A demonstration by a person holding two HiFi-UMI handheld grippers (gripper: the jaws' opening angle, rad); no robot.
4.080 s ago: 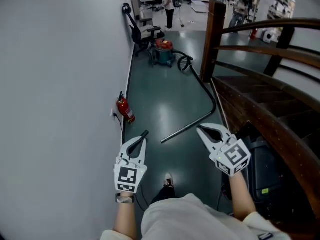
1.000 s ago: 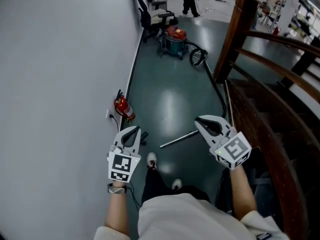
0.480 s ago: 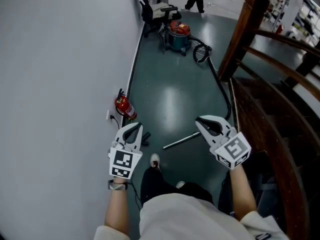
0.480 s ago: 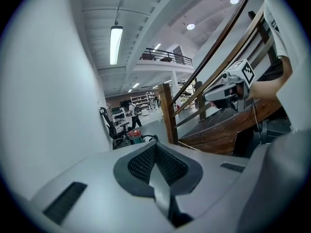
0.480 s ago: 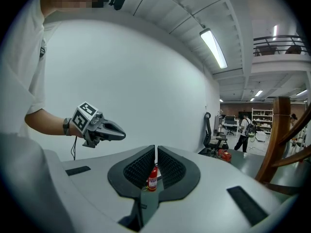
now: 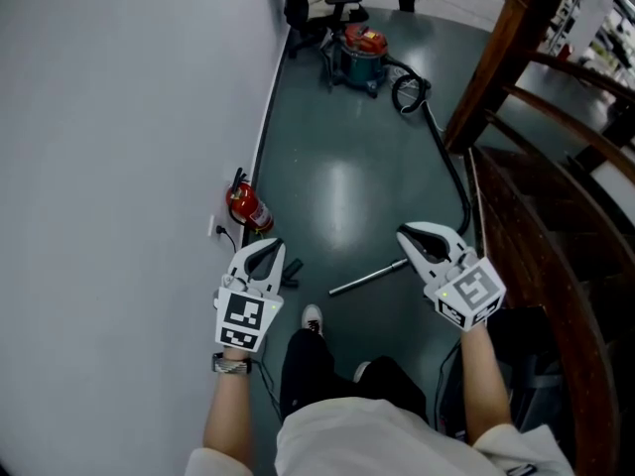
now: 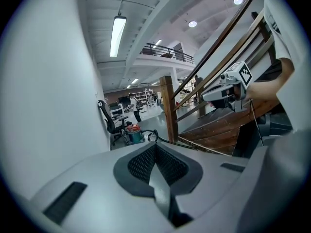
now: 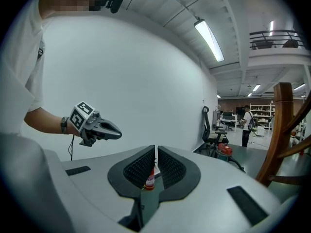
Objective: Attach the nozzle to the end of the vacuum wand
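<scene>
The metal vacuum wand lies slanted on the dark green floor, joined to a black hose that runs back to a red and teal vacuum cleaner. A small black part, possibly the nozzle, lies on the floor left of the wand. My left gripper hangs shut and empty above that part. My right gripper is shut and empty above the wand's hose end. Both are well off the floor. In the gripper views, each pair of jaws is closed with nothing between.
A grey wall runs along the left with a red fire extinguisher at its foot. A wooden staircase and rail close in the right side. An office chair stands by the vacuum cleaner. My shoe is near the wand's free end.
I have walked forward along the corridor and both grippers have sunk lower. The wand and the black part now lie closer beneath them. Both grippers stay shut.
</scene>
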